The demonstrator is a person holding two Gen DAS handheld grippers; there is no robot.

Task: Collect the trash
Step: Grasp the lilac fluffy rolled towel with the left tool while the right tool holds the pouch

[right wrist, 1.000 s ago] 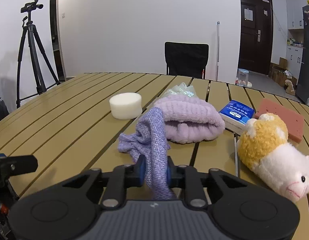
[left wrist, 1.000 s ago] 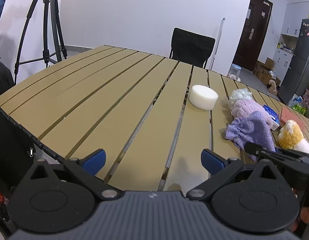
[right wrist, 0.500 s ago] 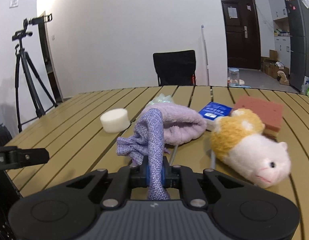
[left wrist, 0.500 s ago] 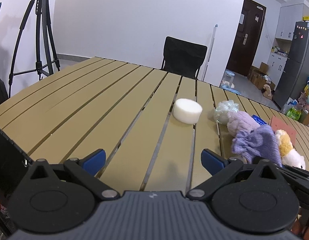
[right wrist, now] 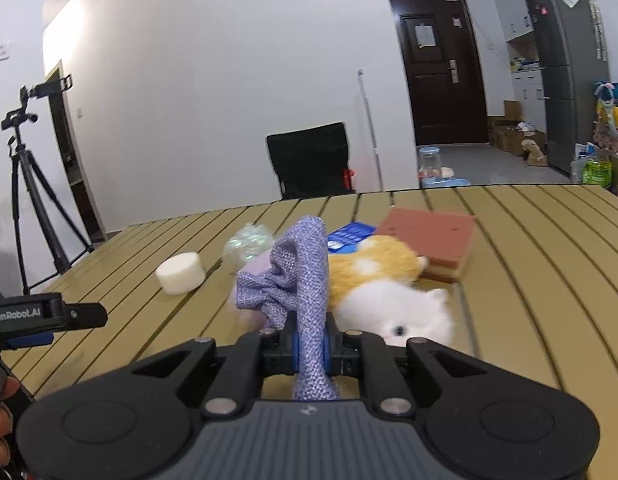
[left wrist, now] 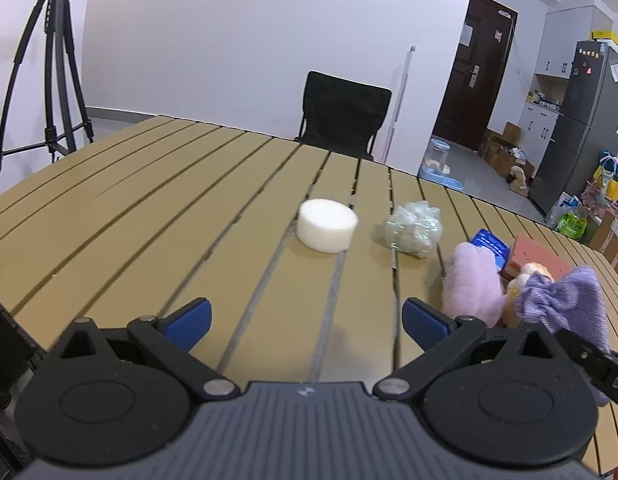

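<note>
My right gripper (right wrist: 310, 350) is shut on a purple woven cloth (right wrist: 305, 280) and holds it up off the slatted table (right wrist: 549, 280); the cloth also shows in the left wrist view (left wrist: 565, 300). My left gripper (left wrist: 305, 318) is open and empty, low over the table's near edge. Ahead of it lie a white foam puck (left wrist: 327, 230) and a crumpled clear plastic wrapper (left wrist: 413, 230). A fluffy lilac cloth (left wrist: 473, 284) lies to the right, mostly hidden behind the held cloth in the right wrist view.
A yellow-and-white plush toy (right wrist: 389, 284), a blue packet (right wrist: 349, 234) and a pink sponge (right wrist: 429, 236) lie on the table beyond the cloth. A black chair (left wrist: 341, 114) stands at the far side. A tripod (left wrist: 45, 80) stands at left.
My right gripper has lifted the purple cloth off the table and swung right. The left gripper has moved forward and right, so the puck and wrapper sit nearer its centre.
</note>
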